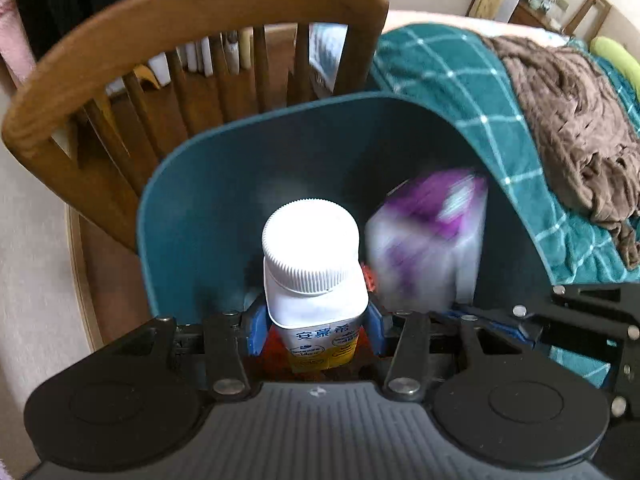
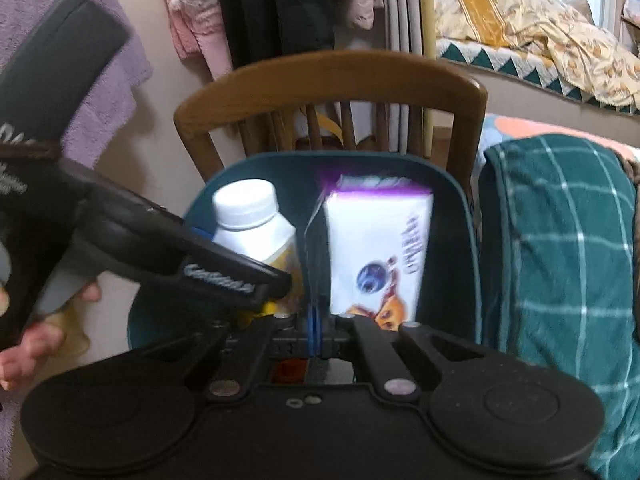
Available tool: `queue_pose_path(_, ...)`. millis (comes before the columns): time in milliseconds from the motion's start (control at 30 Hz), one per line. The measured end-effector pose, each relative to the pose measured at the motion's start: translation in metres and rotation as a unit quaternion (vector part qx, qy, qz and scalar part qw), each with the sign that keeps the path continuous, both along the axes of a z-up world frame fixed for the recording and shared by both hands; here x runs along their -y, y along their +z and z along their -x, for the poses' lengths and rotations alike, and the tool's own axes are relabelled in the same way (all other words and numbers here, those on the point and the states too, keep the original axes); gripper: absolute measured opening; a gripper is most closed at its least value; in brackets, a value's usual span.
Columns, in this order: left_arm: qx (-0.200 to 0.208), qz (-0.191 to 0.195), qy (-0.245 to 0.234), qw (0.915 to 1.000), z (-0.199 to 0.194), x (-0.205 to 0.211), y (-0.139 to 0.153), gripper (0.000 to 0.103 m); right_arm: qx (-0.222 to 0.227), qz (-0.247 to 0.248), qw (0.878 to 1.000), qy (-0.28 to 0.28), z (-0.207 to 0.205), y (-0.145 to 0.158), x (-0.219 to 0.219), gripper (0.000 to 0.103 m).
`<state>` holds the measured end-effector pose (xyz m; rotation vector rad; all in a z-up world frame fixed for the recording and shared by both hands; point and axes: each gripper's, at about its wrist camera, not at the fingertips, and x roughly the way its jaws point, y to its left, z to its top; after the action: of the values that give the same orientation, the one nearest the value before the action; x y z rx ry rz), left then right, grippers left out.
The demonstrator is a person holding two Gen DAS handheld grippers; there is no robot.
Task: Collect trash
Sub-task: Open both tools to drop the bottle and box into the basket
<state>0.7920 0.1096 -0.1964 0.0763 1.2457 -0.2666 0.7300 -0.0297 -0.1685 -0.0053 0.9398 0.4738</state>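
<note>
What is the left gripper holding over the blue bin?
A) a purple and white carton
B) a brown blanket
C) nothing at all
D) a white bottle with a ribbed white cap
D: in the left wrist view the white bottle sits clamped between the blue pads of the left gripper, above the open blue bin, while the purple and white carton is gripped by the right gripper.

Both claws – black linkage arms w/ silver screws, blue pads (image 1: 256,330), ribbed grey body.
</note>
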Motion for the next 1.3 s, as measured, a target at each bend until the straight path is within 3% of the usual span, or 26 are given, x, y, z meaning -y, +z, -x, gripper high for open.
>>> queue_pose_path(267, -0.043, -0.028, -0.024, 0.9984, -0.01, 0.011, -0.029, 0.047, -0.032, 0.036, 0.999, -0.005, -0.002, -0.018, -0.01, 0.012)
queue_pose_path(467, -0.051, -0.032, -0.022, 0.998, -0.004, 0.008, -0.032, 0.047, -0.045, 0.045, 0.998, -0.001, 0.005, -0.019, -0.01, 0.019)
queue_pose_path(533, -0.054, -0.027, -0.022, 0.9979, -0.005, 0.01, -0.032, 0.051, -0.046, 0.049, 0.998, -0.001, 0.007, -0.017, -0.009, 0.02)
queue_pose_path(567, -0.052, -0.023, -0.023, 0.9981, -0.004, 0.011, -0.03, 0.059, -0.048, 0.05, 0.998, -0.002, 0.008, -0.016, -0.008, 0.022)
queue_pose_path(600, -0.049, -0.019, -0.025, 0.9983, -0.003, 0.01, -0.027, 0.067, -0.049, 0.049, 0.998, -0.001, 0.009, -0.015, -0.006, 0.027)
queue_pose_path(667, -0.039, -0.014, -0.031, 0.9987, 0.001, 0.009, -0.02, 0.068, -0.045, 0.044, 0.998, -0.001, 0.013, -0.011, -0.004, 0.036)
queue_pose_path(933, -0.002, 0.0, -0.047, 0.9989, 0.021, 0.01, 0.02, 0.068, -0.029, 0.03, 0.999, 0.002, 0.03, 0.016, -0.001, 0.039)
queue_pose_path(1300, 0.058, 0.014, -0.044, 0.9972, 0.076, 0.005, 0.093, 0.068, 0.018, 0.022, 1.0, 0.007, 0.081, 0.077, 0.01, 0.049)
